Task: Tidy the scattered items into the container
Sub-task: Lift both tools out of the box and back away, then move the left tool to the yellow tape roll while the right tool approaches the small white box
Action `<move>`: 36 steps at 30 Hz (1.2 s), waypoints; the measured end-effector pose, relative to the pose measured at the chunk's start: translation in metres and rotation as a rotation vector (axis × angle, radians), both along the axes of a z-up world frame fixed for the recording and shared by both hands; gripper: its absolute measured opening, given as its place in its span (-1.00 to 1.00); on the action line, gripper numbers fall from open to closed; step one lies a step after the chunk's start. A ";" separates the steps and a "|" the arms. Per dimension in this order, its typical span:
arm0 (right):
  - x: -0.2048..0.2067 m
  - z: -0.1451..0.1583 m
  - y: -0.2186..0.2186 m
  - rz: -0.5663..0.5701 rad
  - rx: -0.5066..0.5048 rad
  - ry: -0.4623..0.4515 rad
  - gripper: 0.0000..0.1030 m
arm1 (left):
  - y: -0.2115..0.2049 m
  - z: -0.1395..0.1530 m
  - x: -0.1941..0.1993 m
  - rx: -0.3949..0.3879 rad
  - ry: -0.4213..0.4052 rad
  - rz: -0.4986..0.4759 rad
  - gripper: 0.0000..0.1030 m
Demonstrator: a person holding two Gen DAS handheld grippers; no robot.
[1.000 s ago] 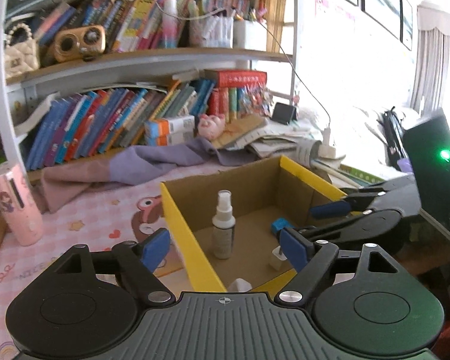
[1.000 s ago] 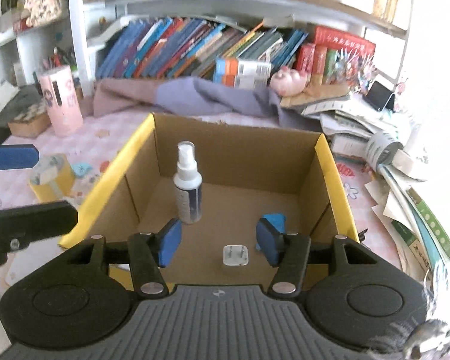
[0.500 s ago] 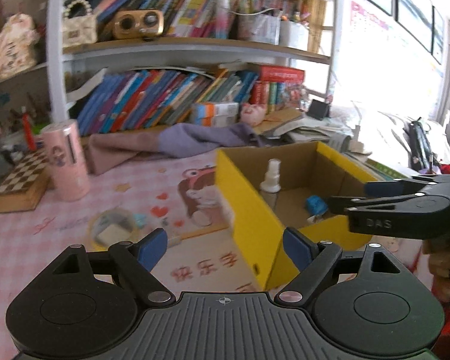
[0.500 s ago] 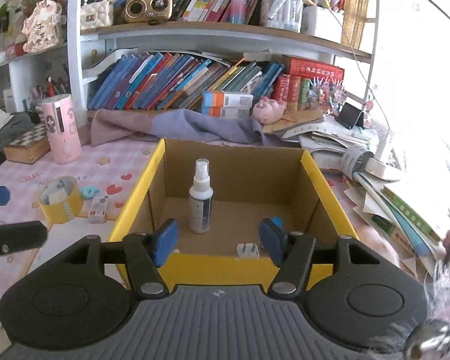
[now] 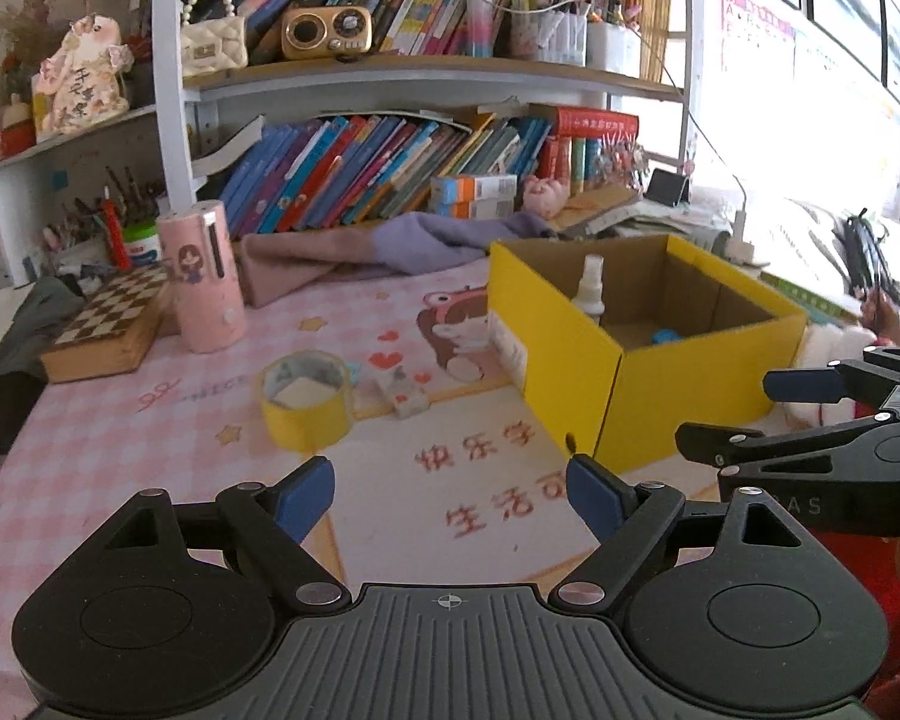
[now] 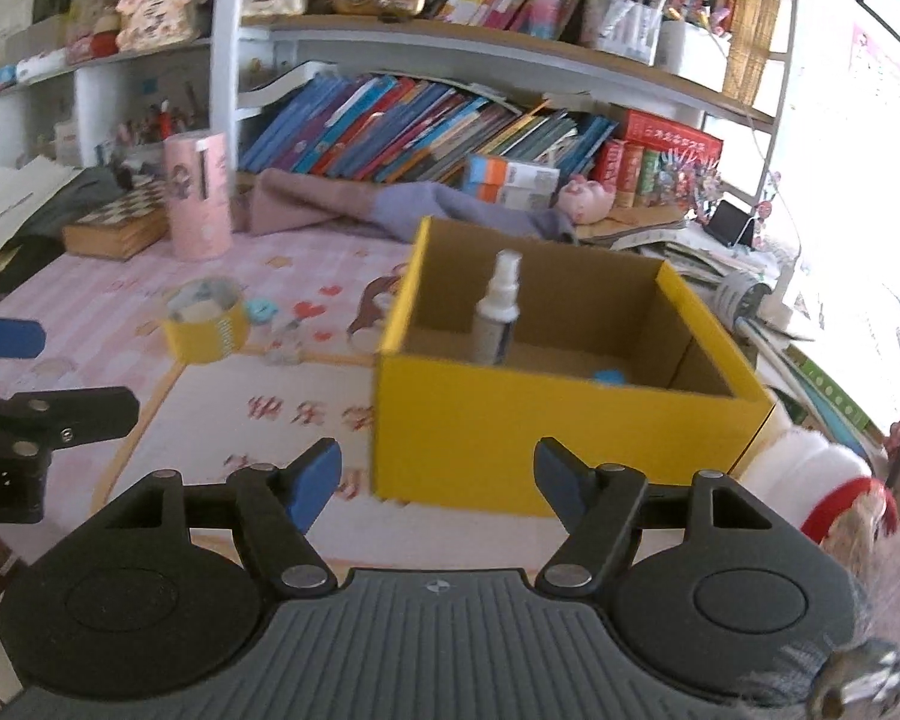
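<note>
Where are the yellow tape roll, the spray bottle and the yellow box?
yellow tape roll (image 5: 307, 420): left wrist view, on its outer yellow side.
spray bottle (image 6: 496, 324): right wrist view, on its body.
yellow box (image 6: 510, 426): right wrist view, on its near wall.

The near wall of the yellow box (image 6: 546, 432) hides most of the box floor in the right wrist view. Behind that wall, the spray bottle (image 6: 497, 312) shows only from its middle up, and the blue thing (image 6: 611, 376) shows only as a sliver, too little to name. In the left wrist view the bottle (image 5: 591, 291) is likewise cut by the box wall (image 5: 555, 372). Left of the box, the small pale thing (image 6: 285, 336) on the counter is blurred, and the print on the yellow tape roll (image 6: 209, 324) is unreadable. The other gripper (image 5: 840, 420) runs off the right edge, right of the box.
</note>
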State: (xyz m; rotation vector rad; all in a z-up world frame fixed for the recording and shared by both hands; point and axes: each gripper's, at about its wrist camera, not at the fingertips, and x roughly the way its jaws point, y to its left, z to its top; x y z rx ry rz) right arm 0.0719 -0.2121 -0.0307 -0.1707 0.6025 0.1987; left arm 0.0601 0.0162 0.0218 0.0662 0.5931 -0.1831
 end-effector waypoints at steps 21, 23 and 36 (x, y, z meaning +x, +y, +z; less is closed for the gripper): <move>-0.044 -0.011 0.064 0.126 0.060 0.098 0.38 | 0.065 -0.007 -0.061 -0.014 0.050 0.112 0.80; -0.044 -0.011 0.070 0.144 0.064 0.107 0.38 | 0.072 -0.005 -0.065 -0.022 0.040 0.134 0.80; -0.035 -0.008 0.090 0.219 0.052 0.126 0.28 | 0.088 -0.004 -0.058 -0.080 0.031 0.165 0.80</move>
